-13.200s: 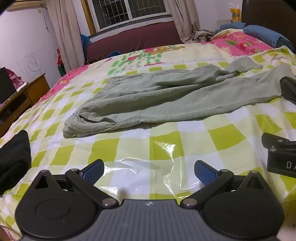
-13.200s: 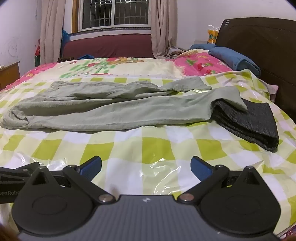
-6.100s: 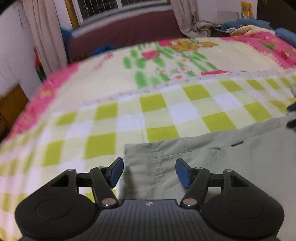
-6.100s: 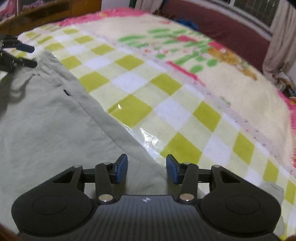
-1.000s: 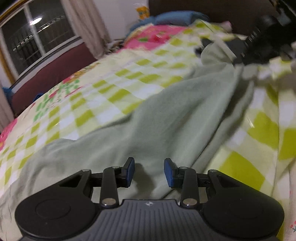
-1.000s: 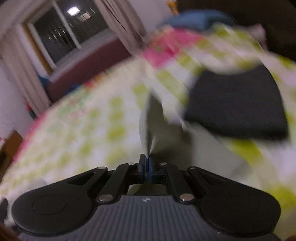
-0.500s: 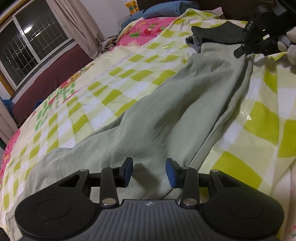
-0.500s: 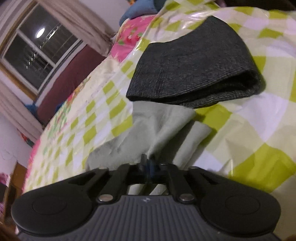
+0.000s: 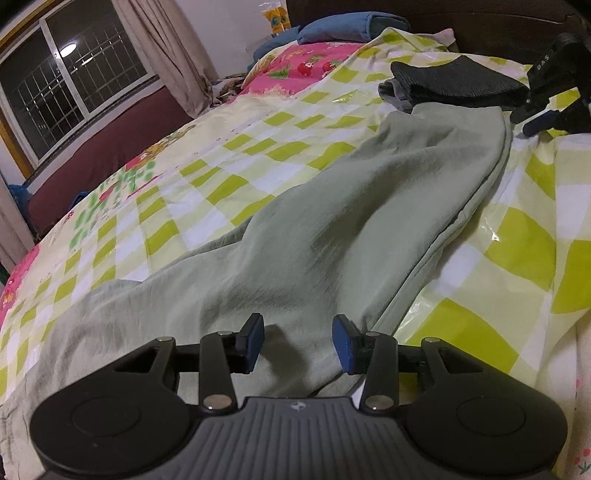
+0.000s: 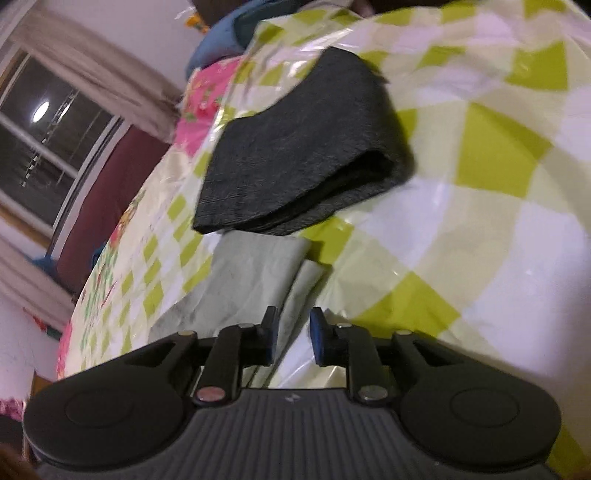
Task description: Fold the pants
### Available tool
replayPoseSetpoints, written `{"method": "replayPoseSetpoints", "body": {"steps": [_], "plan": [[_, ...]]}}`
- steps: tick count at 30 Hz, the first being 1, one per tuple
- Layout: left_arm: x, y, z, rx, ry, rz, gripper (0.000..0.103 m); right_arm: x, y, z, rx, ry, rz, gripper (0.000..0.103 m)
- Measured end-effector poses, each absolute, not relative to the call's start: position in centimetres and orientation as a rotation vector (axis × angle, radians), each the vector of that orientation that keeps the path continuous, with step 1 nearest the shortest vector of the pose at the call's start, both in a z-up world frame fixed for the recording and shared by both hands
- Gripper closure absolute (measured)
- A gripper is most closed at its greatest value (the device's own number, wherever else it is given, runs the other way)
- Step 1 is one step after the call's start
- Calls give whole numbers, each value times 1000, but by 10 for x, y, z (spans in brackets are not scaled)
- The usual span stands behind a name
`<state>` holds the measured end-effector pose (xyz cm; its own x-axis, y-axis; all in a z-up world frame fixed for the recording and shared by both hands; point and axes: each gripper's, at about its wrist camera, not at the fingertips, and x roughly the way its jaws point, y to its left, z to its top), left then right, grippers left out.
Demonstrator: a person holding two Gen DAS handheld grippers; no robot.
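The pale green pants (image 9: 332,221) lie folded lengthwise on the checked bedspread, running from the near left to the far right. My left gripper (image 9: 298,341) is open just above the pants' near edge. My right gripper (image 10: 292,334) is open over the leg ends (image 10: 255,273), holding nothing; it also shows in the left wrist view (image 9: 550,99) at the far right.
A folded dark grey garment (image 10: 295,147) lies just beyond the leg ends, also in the left wrist view (image 9: 458,85). Blue and pink pillows (image 9: 343,33) and a dark headboard (image 9: 480,22) are behind. The window (image 9: 70,81) is far left.
My right gripper has opened and let go of the pants' leg ends, which now lie flat on the bed. My left gripper stays open over the pants.
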<state>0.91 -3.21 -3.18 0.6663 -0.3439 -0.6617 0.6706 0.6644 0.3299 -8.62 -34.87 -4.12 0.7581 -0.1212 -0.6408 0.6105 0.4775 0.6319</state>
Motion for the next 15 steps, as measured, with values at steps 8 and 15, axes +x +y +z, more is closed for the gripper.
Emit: {"method": "replayPoseSetpoints", "body": {"steps": [8,15], "plan": [[9,-32,-33,588,599,-610,48,-72,-349,-46,1074,527,-465,62],[12,-34,-32,578,609,-607,47,-43,-350,-58,1085,542,-438,97]]}}
